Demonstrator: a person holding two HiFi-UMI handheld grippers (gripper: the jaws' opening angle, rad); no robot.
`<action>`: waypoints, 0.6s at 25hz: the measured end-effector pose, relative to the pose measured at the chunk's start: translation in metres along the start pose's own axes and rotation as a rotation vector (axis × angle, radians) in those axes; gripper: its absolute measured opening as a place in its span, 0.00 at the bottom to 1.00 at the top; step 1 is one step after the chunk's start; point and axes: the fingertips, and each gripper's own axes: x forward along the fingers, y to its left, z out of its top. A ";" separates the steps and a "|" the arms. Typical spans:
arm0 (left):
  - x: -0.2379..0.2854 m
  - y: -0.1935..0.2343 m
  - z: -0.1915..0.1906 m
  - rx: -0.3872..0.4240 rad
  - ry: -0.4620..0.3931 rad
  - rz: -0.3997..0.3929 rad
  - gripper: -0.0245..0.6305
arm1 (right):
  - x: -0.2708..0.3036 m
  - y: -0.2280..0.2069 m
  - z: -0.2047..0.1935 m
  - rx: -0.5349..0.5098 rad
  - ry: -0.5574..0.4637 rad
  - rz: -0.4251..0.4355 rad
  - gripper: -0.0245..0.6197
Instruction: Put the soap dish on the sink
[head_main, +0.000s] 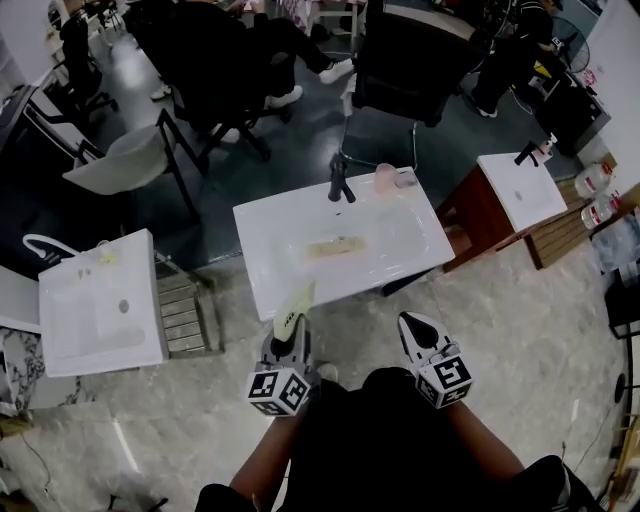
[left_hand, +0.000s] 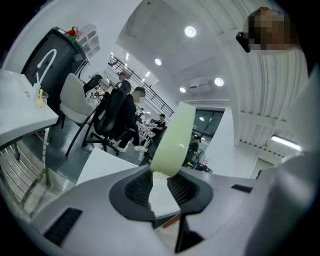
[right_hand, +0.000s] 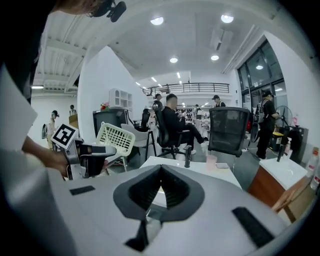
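A pale yellow-green slotted soap dish (head_main: 295, 304) stands on edge, with my left gripper (head_main: 292, 320) shut on its lower end. In the left gripper view the soap dish (left_hand: 175, 137) rises tilted from between the pads of that gripper (left_hand: 160, 186). The right gripper view shows the dish (right_hand: 116, 138) at the left. The white sink (head_main: 270, 250) lies just ahead, with a black faucet (head_main: 340, 182) and a pink cup (head_main: 385, 177) at its far edge. My right gripper (head_main: 413, 325) hangs shut and empty near the sink's front edge; its own view shows the jaws (right_hand: 160, 186) meeting.
A second white sink (head_main: 100, 300) stands at the left beside a slatted wooden rack (head_main: 187, 312). A third sink (head_main: 522, 190) on a brown cabinet is at the right. Black chairs (head_main: 410, 70) and seated people fill the dark floor beyond.
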 end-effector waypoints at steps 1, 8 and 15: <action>-0.002 0.003 0.001 -0.014 -0.008 0.013 0.17 | 0.005 0.003 0.002 -0.016 0.005 0.014 0.04; -0.005 0.014 -0.011 -0.070 -0.016 0.078 0.17 | 0.029 0.005 -0.007 0.012 0.044 0.107 0.04; 0.020 0.013 -0.026 -0.089 0.024 0.114 0.17 | 0.049 -0.027 -0.010 0.018 0.056 0.146 0.04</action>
